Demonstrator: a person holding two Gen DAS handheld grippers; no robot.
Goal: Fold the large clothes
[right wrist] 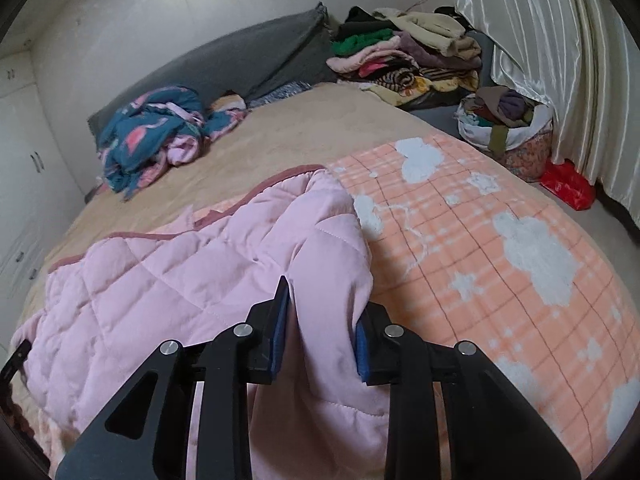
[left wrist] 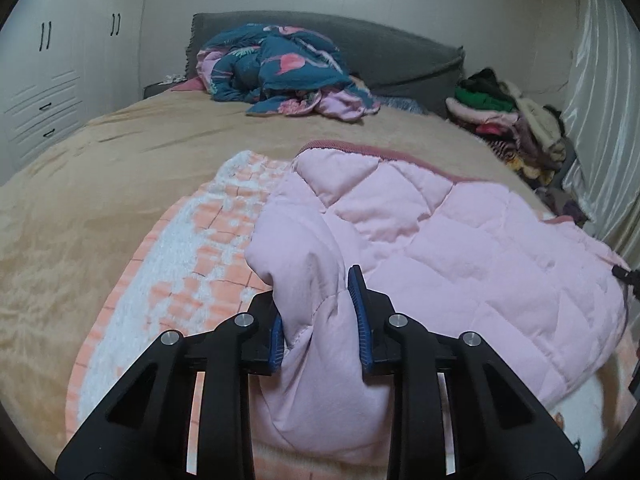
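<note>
1. The pink quilted jacket [left wrist: 420, 232] lies spread on the near part of the bed, on top of a peach checked blanket [right wrist: 500, 248] with fuzzy white cloud shapes. A dusty-rose knit trim runs along its far edge.
2. The left claw [left wrist: 320, 320] is closed down on a bunched fold of the jacket at its near left side, blue pads pressing padded fabric from both sides.
3. The right claw [right wrist: 320, 320] likewise pinches a thick fold at the jacket's near right edge, its jaws held partly apart only by the bulk of cloth between them.
4. Risk, as I judge it: the shell looks smooth and slippery, and the filling is puffy, so a fold could slide out of either grip when lifted. Uneven pull from the two sides would skew the fold line.
5. The fleecy blanket beneath might cling and drag along if a pad catches it.
6. Farther out, the tan bedspread [left wrist: 100, 200] looks plush. A crumpled teal flamingo-print quilt [left wrist: 280, 68] sits by the grey headboard [left wrist: 400, 48], and a pile of clothes [right wrist: 404, 60] is stacked at the far right beside satin curtains [right wrist: 560, 60].
</note>
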